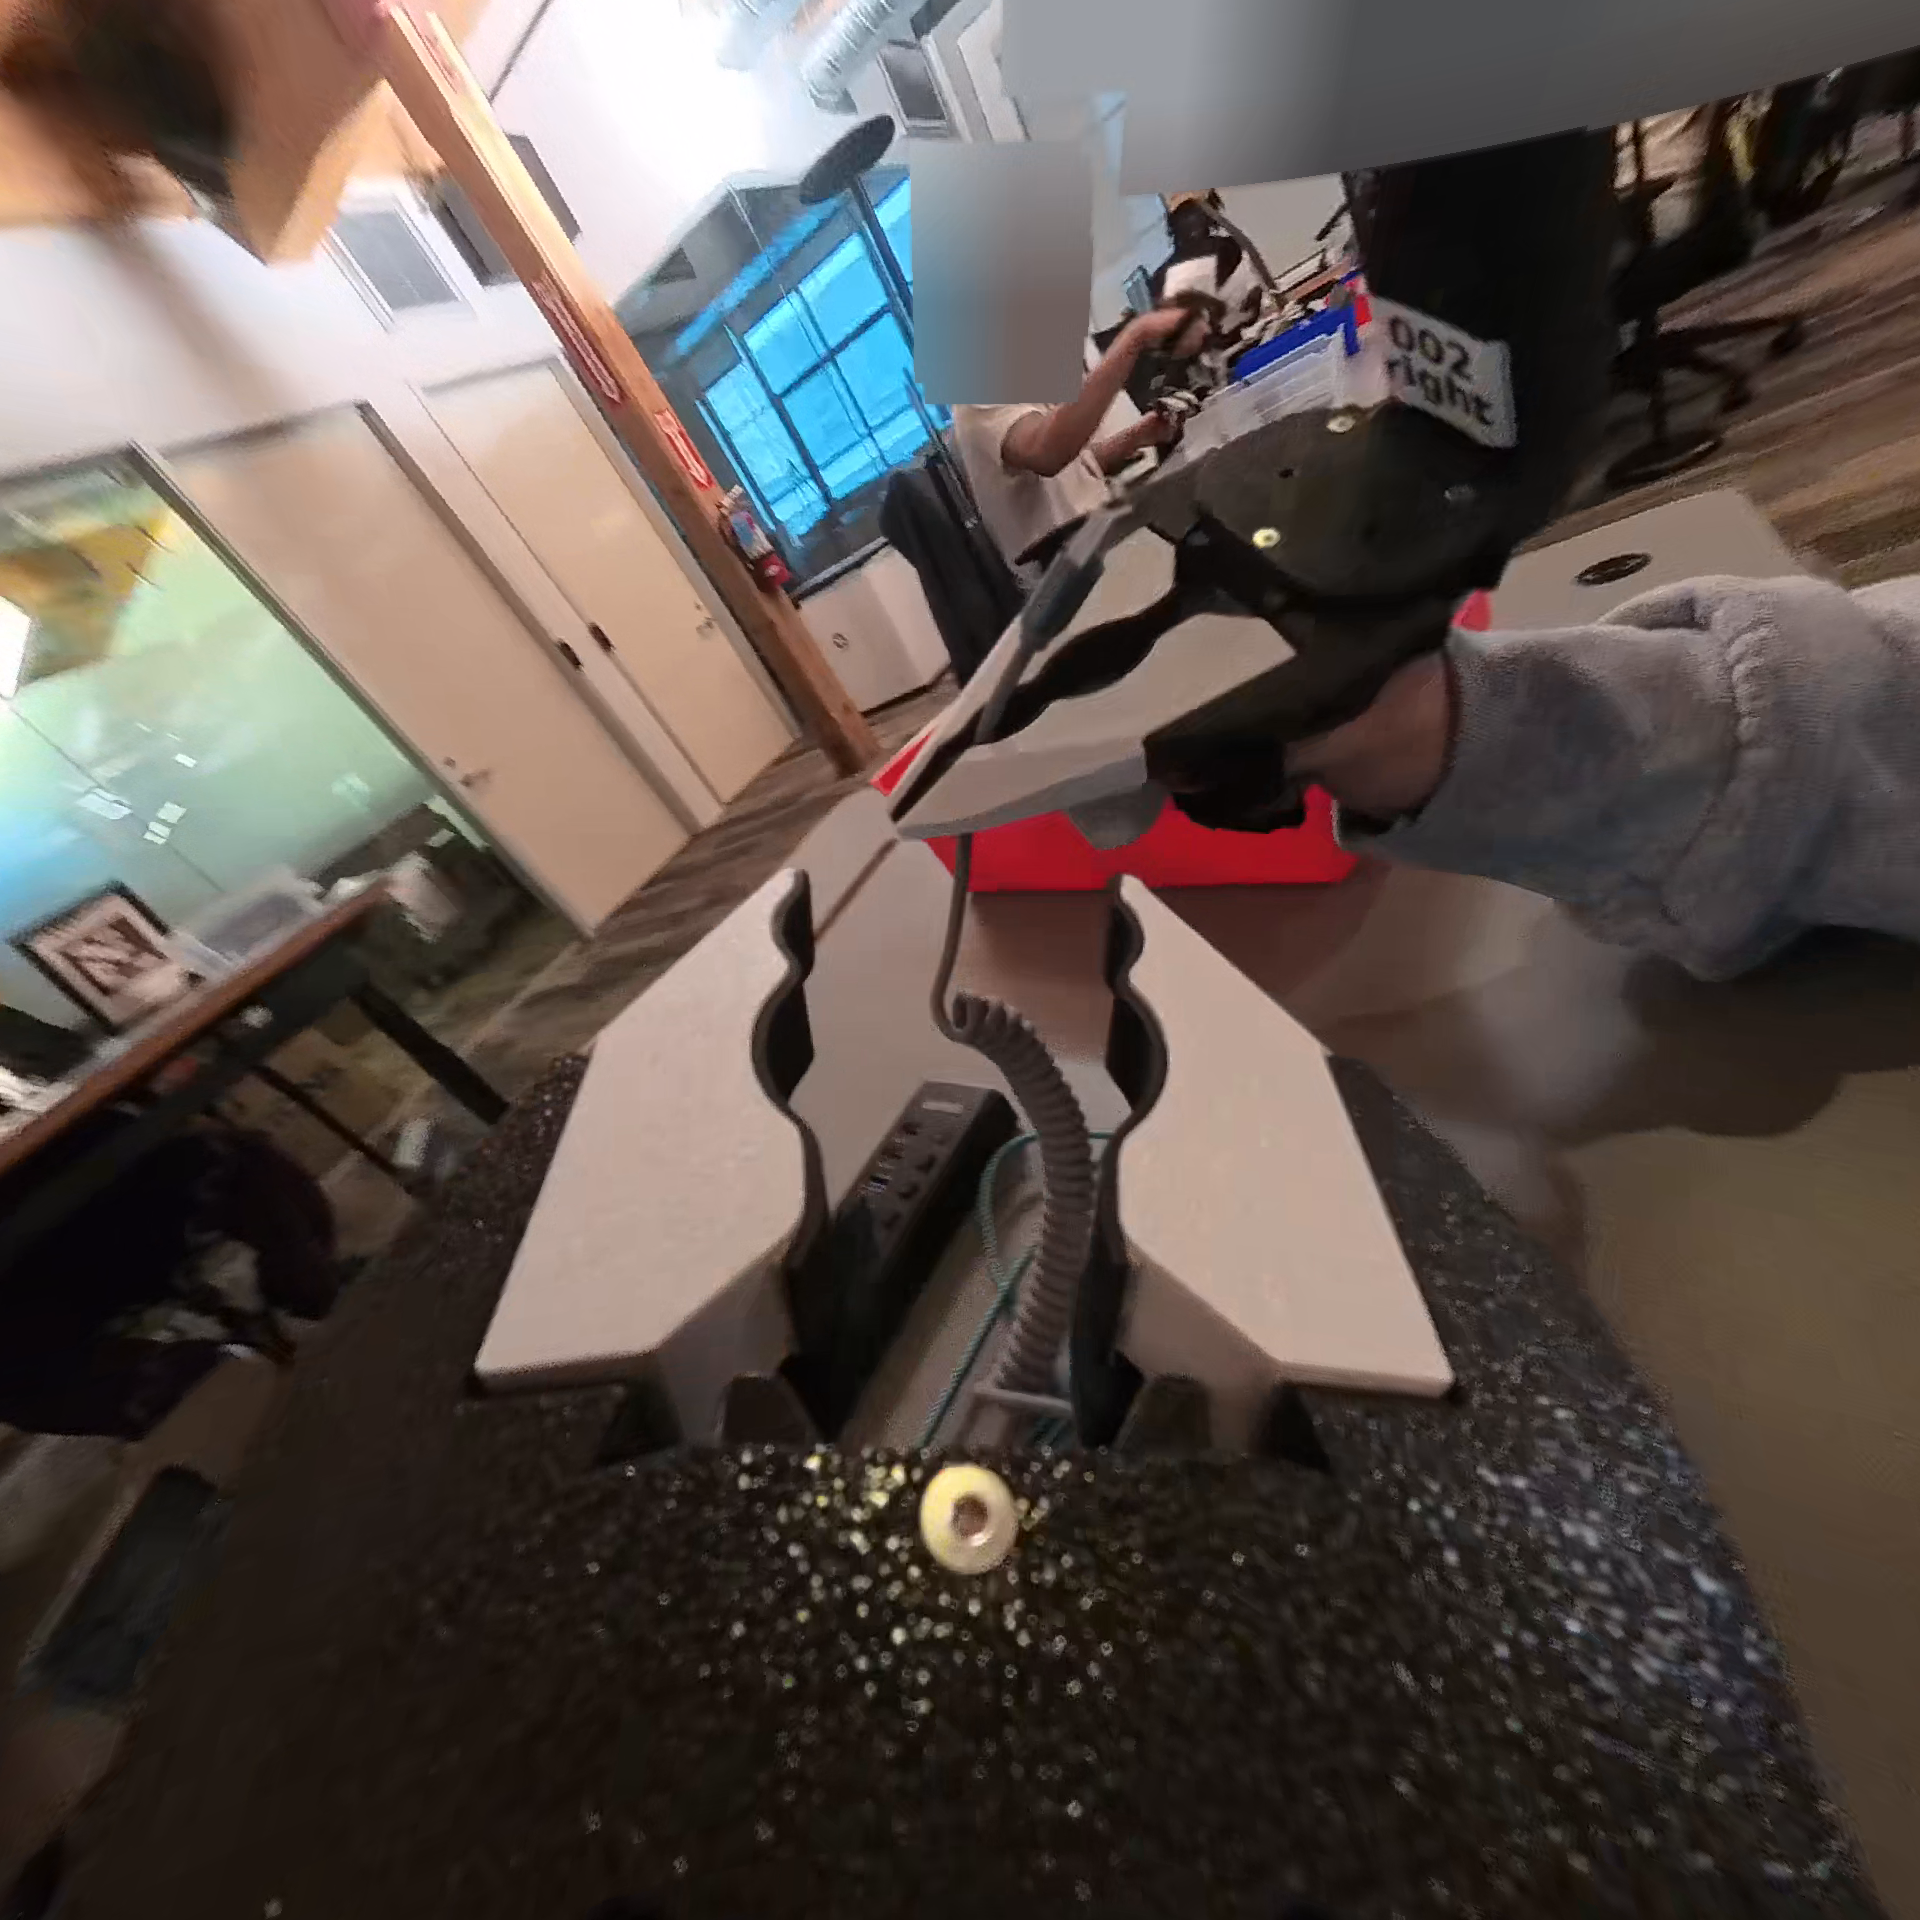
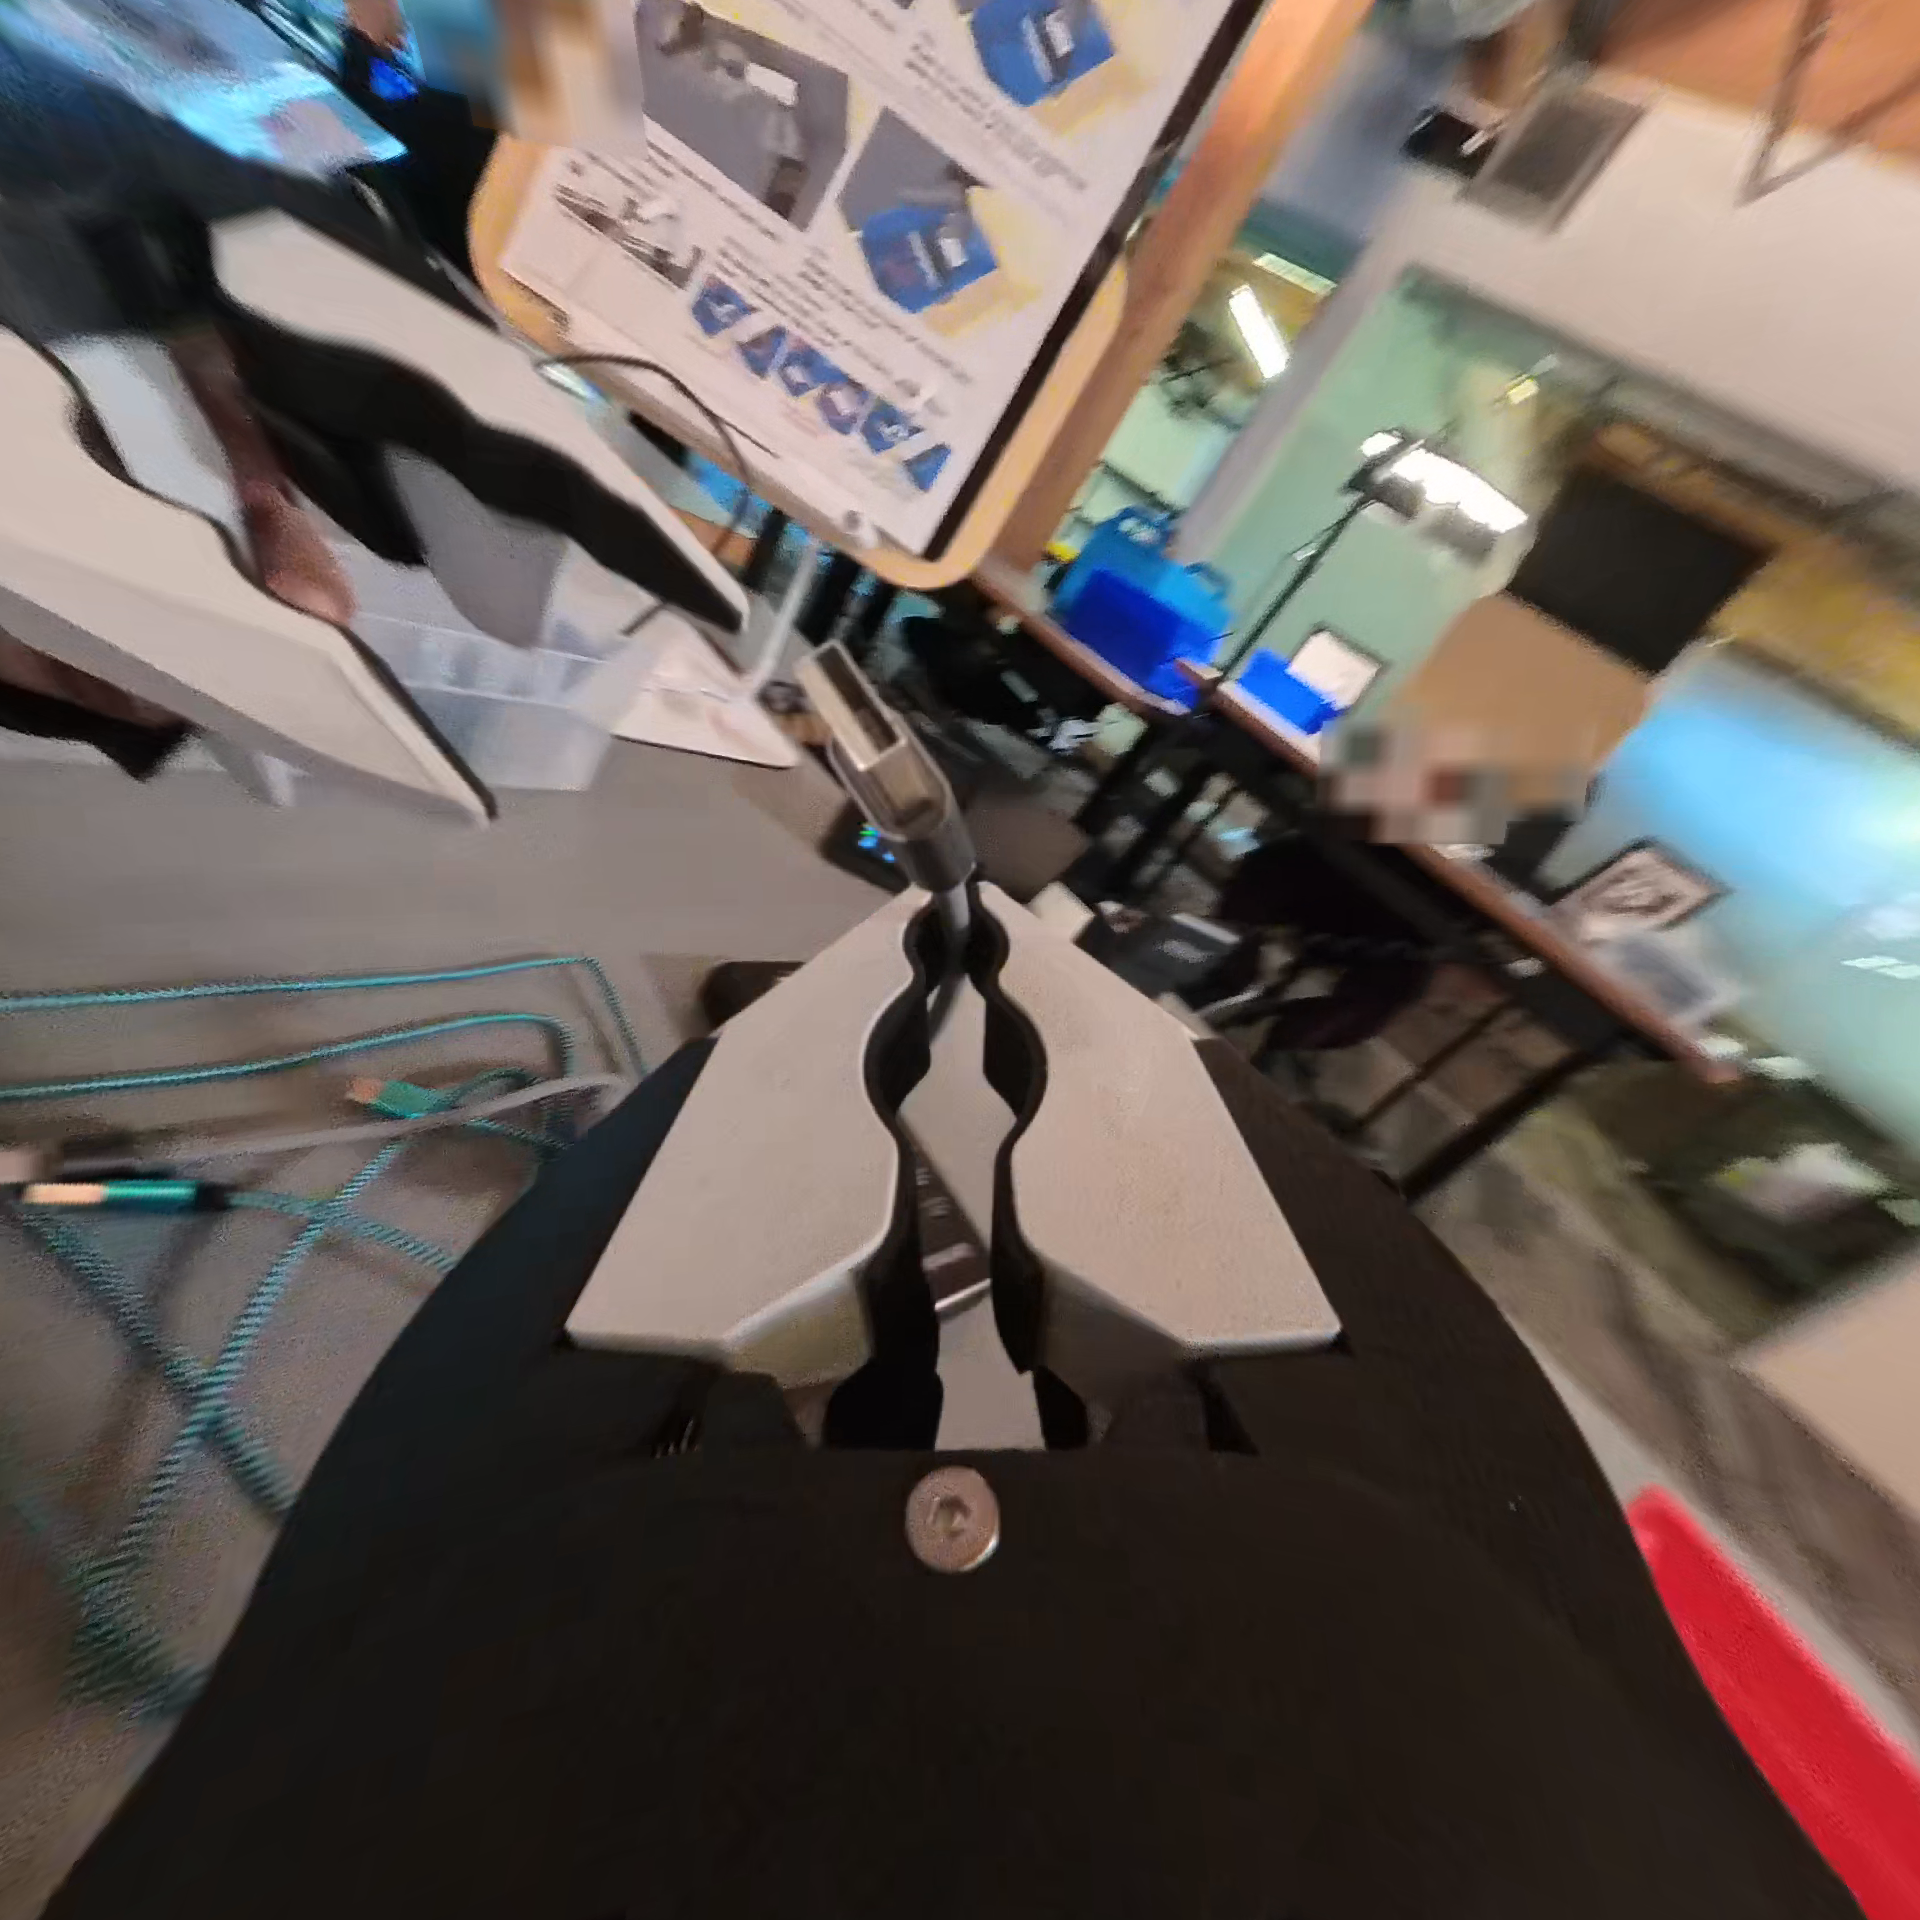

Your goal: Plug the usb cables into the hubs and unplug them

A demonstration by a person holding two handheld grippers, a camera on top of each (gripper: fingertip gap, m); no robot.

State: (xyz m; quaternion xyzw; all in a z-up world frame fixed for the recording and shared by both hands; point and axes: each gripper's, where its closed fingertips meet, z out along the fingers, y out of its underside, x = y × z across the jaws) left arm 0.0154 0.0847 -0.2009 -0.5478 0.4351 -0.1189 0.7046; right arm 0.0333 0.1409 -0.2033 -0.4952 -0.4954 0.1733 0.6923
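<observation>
My left gripper (image 1: pixel 961 904) is open and empty, its jaws wide apart. A black USB hub (image 1: pixel 914 1174) lies on the table below and between them, close to the left finger. A grey coiled cable (image 1: pixel 1051 1153) rises from beside the hub to my right gripper (image 1: pixel 914 816), which is held above and beyond by a hand in a grey sleeve. In the right wrist view my right gripper (image 2: pixel 951 925) is shut on this grey cable just behind its silver USB plug (image 2: pixel 868 743), which sticks out past the tips in the air. My left gripper shows at the upper left (image 2: pixel 208 623).
A red bin (image 1: pixel 1143 847) stands behind the grippers. Teal braided cables (image 2: pixel 312 1081) lie tangled on the table at the left. A clear plastic box (image 2: pixel 499 675) and a board with printed sheets (image 2: pixel 831 260) stand beyond. A person sits at a far table (image 1: pixel 1039 457).
</observation>
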